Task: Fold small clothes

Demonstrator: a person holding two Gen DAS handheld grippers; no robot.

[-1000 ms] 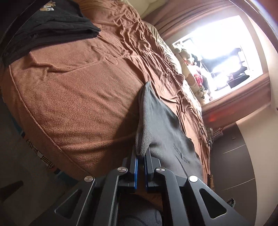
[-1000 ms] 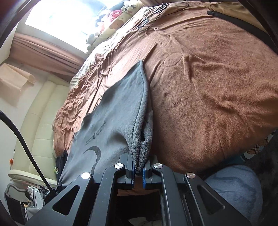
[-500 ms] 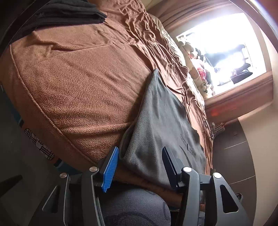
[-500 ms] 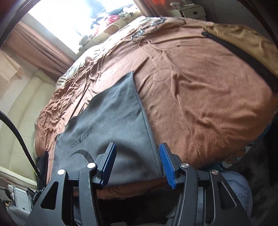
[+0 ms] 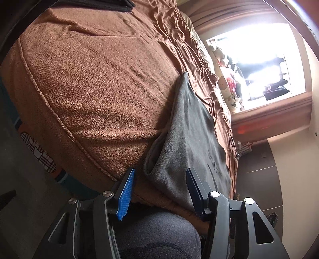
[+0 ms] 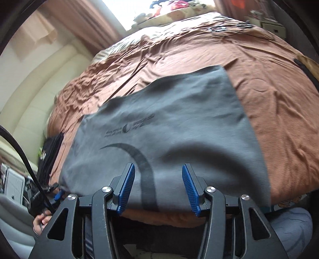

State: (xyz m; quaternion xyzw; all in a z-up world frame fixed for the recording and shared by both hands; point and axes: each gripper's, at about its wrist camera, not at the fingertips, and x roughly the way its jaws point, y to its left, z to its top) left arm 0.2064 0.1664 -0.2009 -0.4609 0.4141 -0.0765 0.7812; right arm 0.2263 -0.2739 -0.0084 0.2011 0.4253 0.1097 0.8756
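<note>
A grey garment (image 6: 179,123) with a dark curved print lies spread flat on the brown blanket (image 6: 279,111), its near hem at the bed's front edge. In the left wrist view the same garment (image 5: 191,131) shows from its left side, with a raised fold near the edge. My left gripper (image 5: 159,191) is open and empty, just off the garment's near left corner. My right gripper (image 6: 158,189) is open and empty, hovering over the middle of the near hem.
A folded black garment (image 5: 111,3) lies at the far left of the bed and also shows in the right wrist view (image 6: 50,151). Stuffed toys (image 5: 225,79) line the window sill. The person's knee (image 5: 155,235) is below the grippers. A tan item (image 6: 311,65) lies at right.
Both grippers were shut on the garment's near corners one second ago; they opened and let it drop flat. The right gripper has since swung left toward the hem's middle.
</note>
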